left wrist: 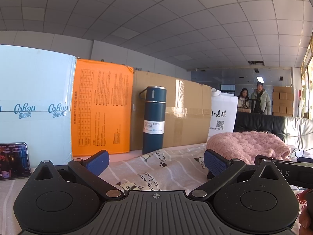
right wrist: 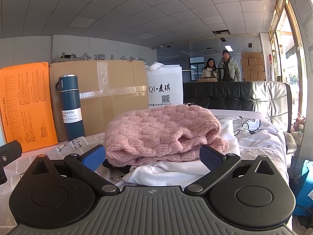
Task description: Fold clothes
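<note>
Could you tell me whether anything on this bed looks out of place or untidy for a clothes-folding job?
The pink knit sweater lies bunched in a heap on a white garment, not flat. A blue vacuum bottle stands upright on the printed sheet before the boxes, odd among laundry. Nothing looks spilled or damaged.

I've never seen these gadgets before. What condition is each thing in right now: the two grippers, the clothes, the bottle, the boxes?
Left gripper: open, empty, over the printed sheet.
Right gripper: open, empty, facing the clothes.
Pink cable-knit sweater: bunched up, lying on the white garment.
White garment: rumpled under the sweater.
Dark blue vacuum bottle: upright, capped.
Brown cardboard box: taped shut.
Phone: propped up, screen lit.
</note>
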Action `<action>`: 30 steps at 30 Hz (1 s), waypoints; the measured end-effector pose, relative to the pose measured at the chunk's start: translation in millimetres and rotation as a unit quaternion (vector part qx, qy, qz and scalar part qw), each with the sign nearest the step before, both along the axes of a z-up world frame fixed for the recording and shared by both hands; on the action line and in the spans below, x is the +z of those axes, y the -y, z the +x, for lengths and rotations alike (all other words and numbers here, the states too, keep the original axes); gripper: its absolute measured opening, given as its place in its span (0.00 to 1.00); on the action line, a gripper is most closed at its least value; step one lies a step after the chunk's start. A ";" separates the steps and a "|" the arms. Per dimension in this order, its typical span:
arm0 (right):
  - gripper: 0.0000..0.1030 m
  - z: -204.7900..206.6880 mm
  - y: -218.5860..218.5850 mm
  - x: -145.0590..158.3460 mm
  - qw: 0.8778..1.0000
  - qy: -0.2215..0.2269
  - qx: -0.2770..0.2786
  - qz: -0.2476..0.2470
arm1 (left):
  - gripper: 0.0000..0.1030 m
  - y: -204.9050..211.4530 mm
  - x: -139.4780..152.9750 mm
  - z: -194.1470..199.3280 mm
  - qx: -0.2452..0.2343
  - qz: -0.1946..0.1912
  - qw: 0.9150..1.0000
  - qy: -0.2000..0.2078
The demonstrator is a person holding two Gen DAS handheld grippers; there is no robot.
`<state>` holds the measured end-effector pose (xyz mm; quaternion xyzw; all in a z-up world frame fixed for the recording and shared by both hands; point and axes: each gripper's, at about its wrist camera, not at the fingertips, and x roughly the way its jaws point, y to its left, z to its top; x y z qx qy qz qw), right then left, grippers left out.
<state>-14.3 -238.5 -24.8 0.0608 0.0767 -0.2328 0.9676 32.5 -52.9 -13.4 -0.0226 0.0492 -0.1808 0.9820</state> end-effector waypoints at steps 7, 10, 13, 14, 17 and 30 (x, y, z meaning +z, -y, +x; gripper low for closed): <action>1.00 -0.1 -1.4 0.1 1.000 0.000 0.001 -0.004 | 1.00 -0.6 0.1 1.0 0.000 -0.001 1.000 -0.001; 1.00 -0.2 -1.1 0.2 1.000 0.001 0.001 -0.003 | 1.00 -0.8 0.0 1.0 0.000 -0.001 1.000 0.000; 1.00 0.2 -1.3 0.1 1.000 0.000 0.002 -0.003 | 1.00 -0.9 -0.3 0.8 0.000 -0.001 1.000 0.000; 1.00 -0.1 -1.5 0.1 1.000 0.001 0.001 -0.003 | 1.00 -0.9 -0.3 0.6 0.000 -0.001 1.000 0.000; 1.00 0.4 -1.1 0.1 1.000 0.000 0.002 -0.003 | 1.00 -0.6 -0.5 0.3 0.000 -0.001 1.000 0.000; 1.00 -0.2 -1.0 0.2 1.000 0.002 0.002 -0.003 | 1.00 -0.1 0.2 0.2 -0.005 -0.001 1.000 0.001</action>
